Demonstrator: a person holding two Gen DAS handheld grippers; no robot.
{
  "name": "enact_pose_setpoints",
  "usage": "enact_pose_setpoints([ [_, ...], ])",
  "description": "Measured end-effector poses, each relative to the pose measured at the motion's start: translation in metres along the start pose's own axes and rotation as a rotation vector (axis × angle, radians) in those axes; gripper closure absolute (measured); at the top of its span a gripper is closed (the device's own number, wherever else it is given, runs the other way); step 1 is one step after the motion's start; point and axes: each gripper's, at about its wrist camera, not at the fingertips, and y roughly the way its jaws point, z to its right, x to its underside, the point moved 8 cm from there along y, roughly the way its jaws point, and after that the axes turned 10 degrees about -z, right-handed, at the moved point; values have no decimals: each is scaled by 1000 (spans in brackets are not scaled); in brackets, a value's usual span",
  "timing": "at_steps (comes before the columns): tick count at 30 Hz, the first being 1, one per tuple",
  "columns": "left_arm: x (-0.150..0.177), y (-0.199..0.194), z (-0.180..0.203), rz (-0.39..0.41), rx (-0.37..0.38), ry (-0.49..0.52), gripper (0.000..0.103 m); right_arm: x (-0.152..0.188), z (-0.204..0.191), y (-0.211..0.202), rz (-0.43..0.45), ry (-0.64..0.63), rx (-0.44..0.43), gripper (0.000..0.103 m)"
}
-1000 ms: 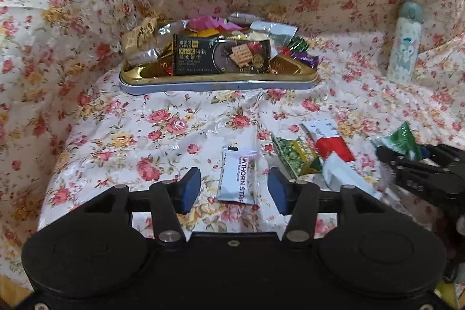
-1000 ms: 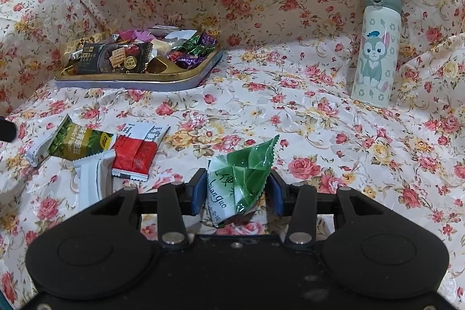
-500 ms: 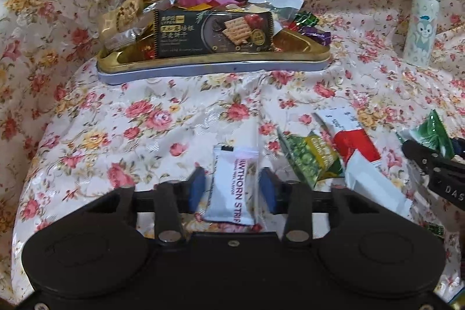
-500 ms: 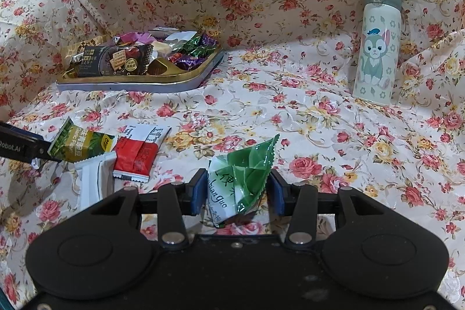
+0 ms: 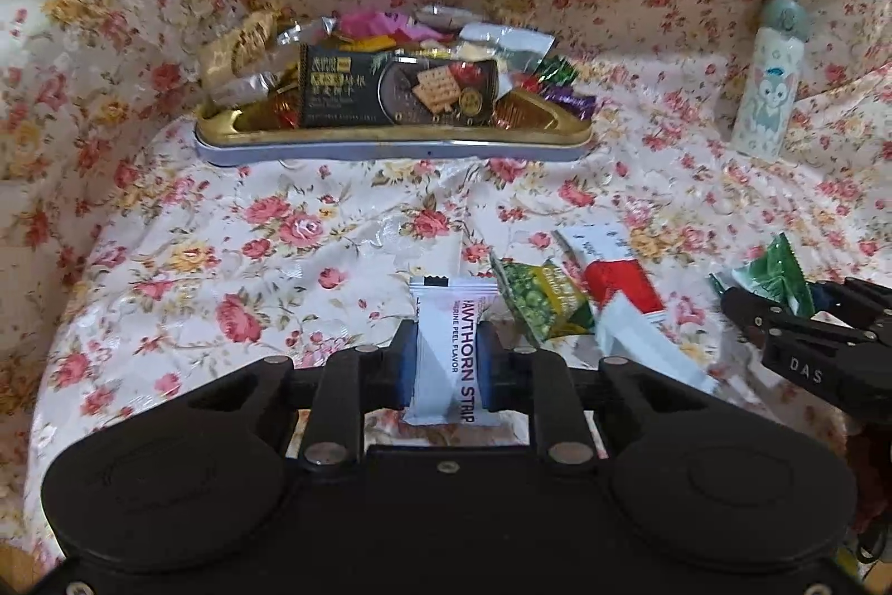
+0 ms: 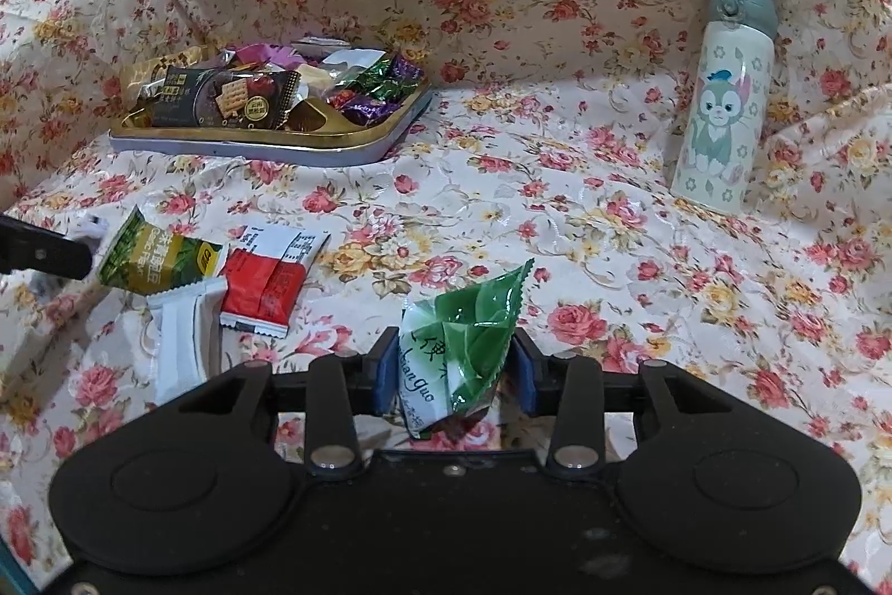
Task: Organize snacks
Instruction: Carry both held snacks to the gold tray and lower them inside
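My left gripper (image 5: 445, 361) is shut on a white hawthorn strip packet (image 5: 446, 349), held just above the floral cloth. My right gripper (image 6: 454, 372) is shut on a green and white snack packet (image 6: 460, 344), which also shows at the right of the left wrist view (image 5: 772, 274). A gold tray (image 5: 390, 139) full of snacks, with a dark cracker pack (image 5: 398, 93) in front, sits at the back; it also shows in the right wrist view (image 6: 267, 138). A green pea packet (image 6: 159, 257), a red and white packet (image 6: 267, 280) and a white packet (image 6: 187, 338) lie loose on the cloth.
A white cartoon-cat bottle (image 6: 722, 104) with a grey lid stands at the back right. The floral cloth (image 6: 613, 232) rises as a wall behind and at the left. The left gripper's tip (image 6: 44, 252) shows at the left edge of the right wrist view.
My left gripper has closed on the hawthorn strip packet and lifted it slightly. My right gripper stays shut on the green packet with little movement.
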Motion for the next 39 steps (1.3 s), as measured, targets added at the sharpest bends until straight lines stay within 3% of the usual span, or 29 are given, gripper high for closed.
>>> enact_pose_setpoints([
  [12, 31, -63, 16, 70, -11, 39, 75, 1, -5, -82, 80, 30, -42, 61],
  [25, 92, -107, 26, 52, -21, 32, 75, 50, -58, -194, 155, -8, -181, 61],
  [31, 119, -115, 27, 14, -23, -2, 75, 80, -76, -218, 142, -29, -195, 61],
  [39, 148, -116, 21, -36, -73, -47, 75, 122, -93, -227, 54, -51, -171, 61],
])
